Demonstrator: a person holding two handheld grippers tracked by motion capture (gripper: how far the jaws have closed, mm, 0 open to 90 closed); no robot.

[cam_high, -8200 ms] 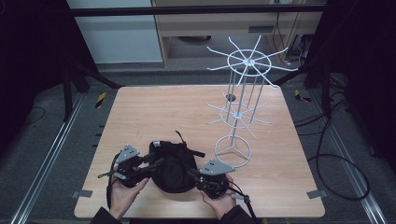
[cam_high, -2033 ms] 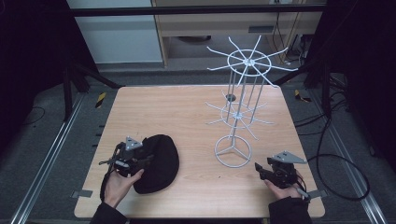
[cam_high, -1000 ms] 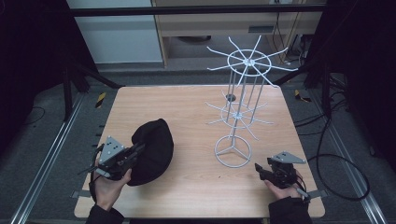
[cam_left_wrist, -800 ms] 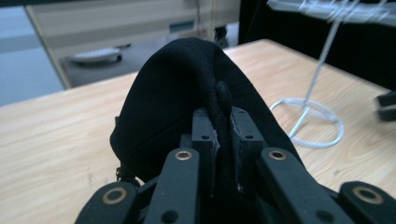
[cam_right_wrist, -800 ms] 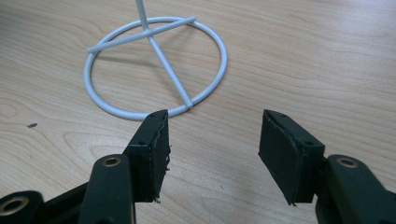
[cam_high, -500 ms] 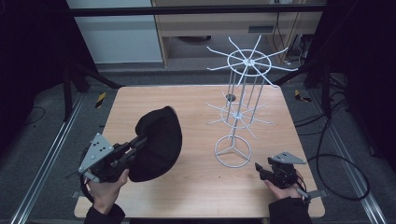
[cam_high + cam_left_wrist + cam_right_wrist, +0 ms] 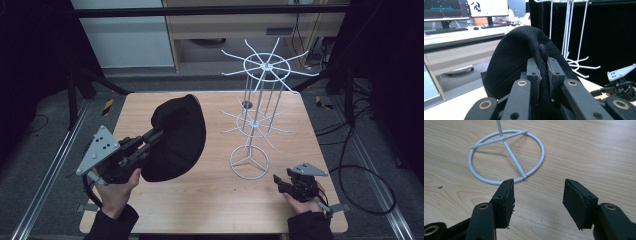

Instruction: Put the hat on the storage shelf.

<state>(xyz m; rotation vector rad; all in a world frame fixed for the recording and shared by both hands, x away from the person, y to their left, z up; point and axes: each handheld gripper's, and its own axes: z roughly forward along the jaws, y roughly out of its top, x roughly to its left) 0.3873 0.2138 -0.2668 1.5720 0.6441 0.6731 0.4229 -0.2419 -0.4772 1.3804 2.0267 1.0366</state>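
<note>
A black cap (image 7: 175,137) hangs in the air over the left half of the table, tilted up toward the back. My left gripper (image 7: 156,135) is shut on a fold of its fabric; in the left gripper view the cap (image 7: 519,57) rises over the jaws of my left gripper (image 7: 543,72), pinched between the pads. A white wire hanging rack (image 7: 255,100) stands right of centre on its ring base (image 7: 506,157). My right gripper (image 7: 278,183) rests low at the table's right front, and in its own view my right gripper (image 7: 537,195) is open just short of that ring, nothing between the pads.
The wooden table (image 7: 200,205) has metal rails along both sides on the floor. Cables (image 7: 360,175) lie on the floor to the right. A cabinet and a dark frame stand behind the table. The rack's spokes (image 7: 235,72) reach out at two heights.
My left gripper has lifted the cap off the table and swung it upward and toward the back. The right gripper has stayed where it was.
</note>
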